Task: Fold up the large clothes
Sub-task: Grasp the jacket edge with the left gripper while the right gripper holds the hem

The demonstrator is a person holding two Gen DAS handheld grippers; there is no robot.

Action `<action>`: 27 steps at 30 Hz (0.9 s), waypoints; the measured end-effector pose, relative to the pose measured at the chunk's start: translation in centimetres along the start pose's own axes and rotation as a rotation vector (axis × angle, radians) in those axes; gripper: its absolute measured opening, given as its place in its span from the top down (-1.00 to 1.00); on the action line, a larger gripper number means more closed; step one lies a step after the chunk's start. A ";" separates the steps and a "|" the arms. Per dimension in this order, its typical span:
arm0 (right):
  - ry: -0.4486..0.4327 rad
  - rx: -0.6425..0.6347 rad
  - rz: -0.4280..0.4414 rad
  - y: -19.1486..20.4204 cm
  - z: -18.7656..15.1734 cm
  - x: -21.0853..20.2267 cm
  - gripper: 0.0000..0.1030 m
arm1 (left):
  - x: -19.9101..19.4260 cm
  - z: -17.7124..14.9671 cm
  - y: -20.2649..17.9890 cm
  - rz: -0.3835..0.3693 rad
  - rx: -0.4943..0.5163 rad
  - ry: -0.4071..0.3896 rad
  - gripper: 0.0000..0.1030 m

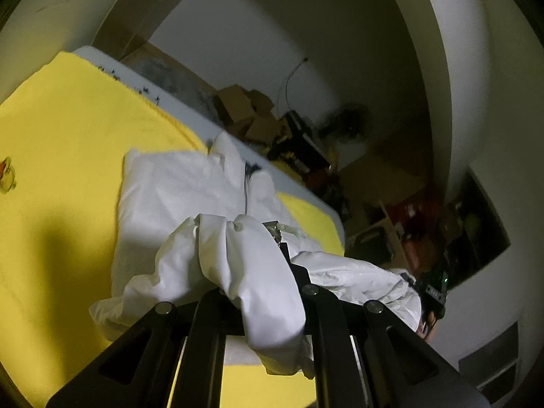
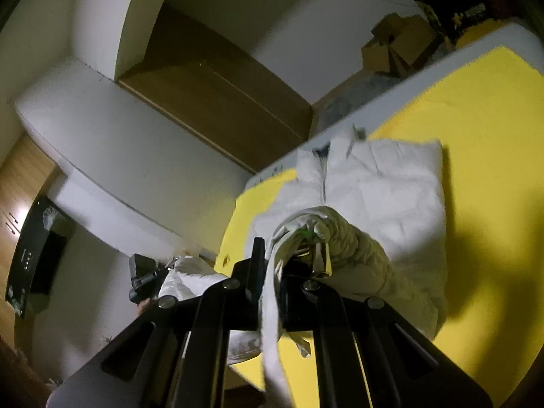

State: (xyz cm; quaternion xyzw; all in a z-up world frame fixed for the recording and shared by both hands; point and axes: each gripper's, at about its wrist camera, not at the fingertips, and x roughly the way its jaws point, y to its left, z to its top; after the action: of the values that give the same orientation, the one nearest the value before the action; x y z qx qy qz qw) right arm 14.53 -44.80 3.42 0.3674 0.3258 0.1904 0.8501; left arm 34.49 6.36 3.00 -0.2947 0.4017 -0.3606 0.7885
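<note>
A white padded jacket (image 1: 176, 190) lies on a yellow cloth (image 1: 68, 129) over the table; it also shows in the right wrist view (image 2: 384, 183). My left gripper (image 1: 248, 265) is shut on a bunched fold of the jacket's near edge, lifted off the cloth. My right gripper (image 2: 292, 258) is shut on another bunched part of the near edge, with fabric draped between its fingers. The other gripper shows at the right of the left view (image 1: 431, 289) and at the left of the right view (image 2: 142, 275), the jacket's edge stretched between them.
The white table edge (image 1: 190, 108) runs along the far side. Cardboard boxes (image 1: 244, 112) and dark clutter stand beyond it. A wooden door (image 2: 217, 98) and white counter (image 2: 112, 142) are past the table's left end. A duck print (image 1: 6, 173) marks the cloth.
</note>
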 end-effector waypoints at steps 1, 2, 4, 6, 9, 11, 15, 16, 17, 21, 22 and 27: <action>-0.004 0.009 0.007 -0.1 0.7 0.3 0.86 | 0.4 0.9 -0.2 0.003 0.000 -0.007 0.87; -0.011 0.015 0.010 -0.1 1.4 0.7 0.86 | 0.8 1.7 -0.3 0.005 -0.001 -0.015 0.87; -0.025 0.035 0.008 -0.4 2.9 1.6 0.86 | 1.4 2.7 -0.5 0.017 0.004 -0.023 0.87; -0.035 0.056 -0.002 -1.1 4.4 2.6 0.86 | 2.7 4.2 -0.5 0.036 -0.001 -0.023 0.87; -0.037 0.092 -0.023 -2.2 6.2 4.5 0.86 | 5.0 5.8 0.4 0.076 -0.019 -0.008 0.87; -0.037 0.101 -0.047 -2.9 7.0 5.7 0.86 | 7.0 6.9 1.3 0.104 -0.035 0.002 0.87; -0.045 0.118 -0.105 -4.7 8.9 8.4 0.86 | 10.2 8.4 2.9 0.144 -0.052 0.004 0.87; -0.049 0.118 -0.123 -5.1 9.3 9.1 0.86 | 10.7 8.5 3.2 0.150 -0.059 0.001 0.87; -0.055 0.112 -0.145 -5.5 9.7 9.8 0.86 | 11.6 8.8 3.7 0.158 -0.069 0.000 0.87; -0.063 0.103 -0.207 -7.2 11.0 12.6 0.86 | 15.0 9.8 5.4 0.196 -0.090 -0.005 0.87; -0.061 0.103 -0.224 -7.7 11.3 13.3 0.86 | 15.7 10.1 5.8 0.205 -0.095 -0.005 0.87; -0.048 0.090 -0.317 -10.9 12.3 16.5 0.86 | 19.5 10.7 8.8 0.256 -0.146 0.025 0.86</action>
State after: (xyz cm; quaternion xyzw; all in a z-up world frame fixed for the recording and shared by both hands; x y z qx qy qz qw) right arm 35.76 -48.82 -5.24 0.3537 0.3673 0.0304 0.8597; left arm 54.61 -2.45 -6.48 -0.2933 0.4708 -0.2305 0.7995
